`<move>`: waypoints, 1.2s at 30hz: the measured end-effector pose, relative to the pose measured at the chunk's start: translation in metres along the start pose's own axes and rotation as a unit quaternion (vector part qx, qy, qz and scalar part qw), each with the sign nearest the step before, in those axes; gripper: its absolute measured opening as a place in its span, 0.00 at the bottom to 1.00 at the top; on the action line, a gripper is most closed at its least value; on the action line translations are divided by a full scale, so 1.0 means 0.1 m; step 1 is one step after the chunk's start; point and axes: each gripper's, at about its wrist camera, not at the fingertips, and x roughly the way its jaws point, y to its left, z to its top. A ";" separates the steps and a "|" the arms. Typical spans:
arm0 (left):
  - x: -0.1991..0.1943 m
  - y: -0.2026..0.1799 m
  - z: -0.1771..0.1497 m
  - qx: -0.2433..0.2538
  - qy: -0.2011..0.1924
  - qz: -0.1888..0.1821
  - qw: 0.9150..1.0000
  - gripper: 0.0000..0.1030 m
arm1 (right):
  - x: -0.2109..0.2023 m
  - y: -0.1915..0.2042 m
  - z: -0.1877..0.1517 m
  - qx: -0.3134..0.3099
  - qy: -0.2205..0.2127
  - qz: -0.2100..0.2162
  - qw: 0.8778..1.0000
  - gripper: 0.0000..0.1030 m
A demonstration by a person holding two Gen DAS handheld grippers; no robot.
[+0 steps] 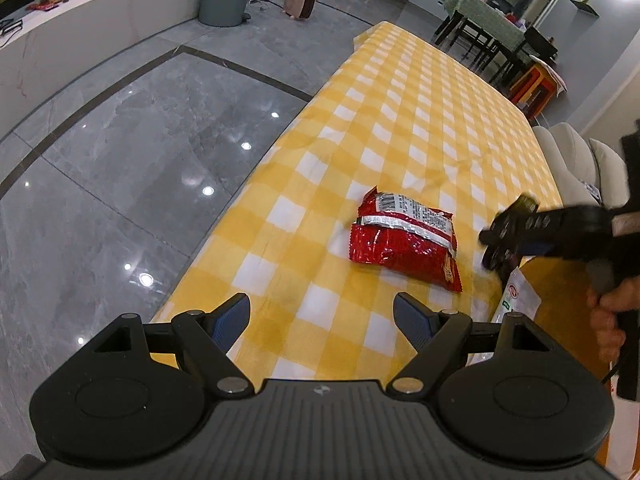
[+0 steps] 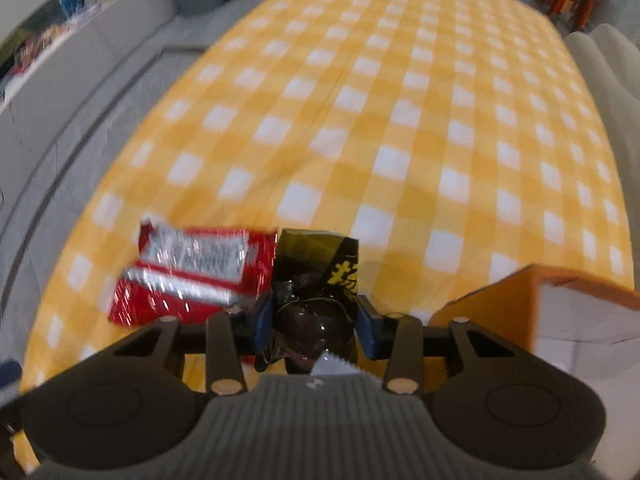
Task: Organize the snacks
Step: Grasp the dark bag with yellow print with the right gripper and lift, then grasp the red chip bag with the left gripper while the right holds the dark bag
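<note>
right hand-held gripper (image 2: 316, 316) clamping dark snack packet (image 2: 316, 268), yellow checked tablecloth (image 2: 400, 120)

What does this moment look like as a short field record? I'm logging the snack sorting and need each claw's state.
surface: table with yellow-and-white checked cloth
left claw: open, empty, over the near table edge
right claw: shut on a black snack packet with yellow print
red snack bag: lying flat on the cloth, back side up, not held
orange box: at the right, beside the right claw
white pouch: partly visible by the box
image quality: right wrist view blurred
</note>
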 end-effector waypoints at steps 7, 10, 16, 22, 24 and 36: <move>-0.03 -0.13 -0.05 0.054 -0.010 0.006 0.998 0.93 | -0.46 -0.14 0.05 0.037 -0.087 0.034 0.995 0.40; -0.10 -0.24 -0.06 0.099 -0.035 0.020 0.994 0.93 | -0.70 -0.19 0.01 0.036 -0.111 0.057 0.992 0.40; -0.10 -0.47 0.11 0.222 -0.039 -0.033 0.974 0.93 | -1.21 -0.39 -0.23 0.023 -0.147 0.097 0.984 0.40; 0.11 -0.74 0.23 0.410 -0.029 -0.067 0.909 1.00 | -1.68 -0.72 -0.73 -0.004 -0.202 0.099 0.974 0.41; 0.23 -0.88 0.17 0.484 -0.029 -0.060 0.873 1.00 | -1.78 -0.83 -0.90 -0.005 -0.215 0.089 0.973 0.41; 1.12 -1.30 0.26 0.619 0.045 -0.089 0.779 1.00 | -1.85 -1.29 -1.45 0.026 -0.196 0.104 0.975 0.41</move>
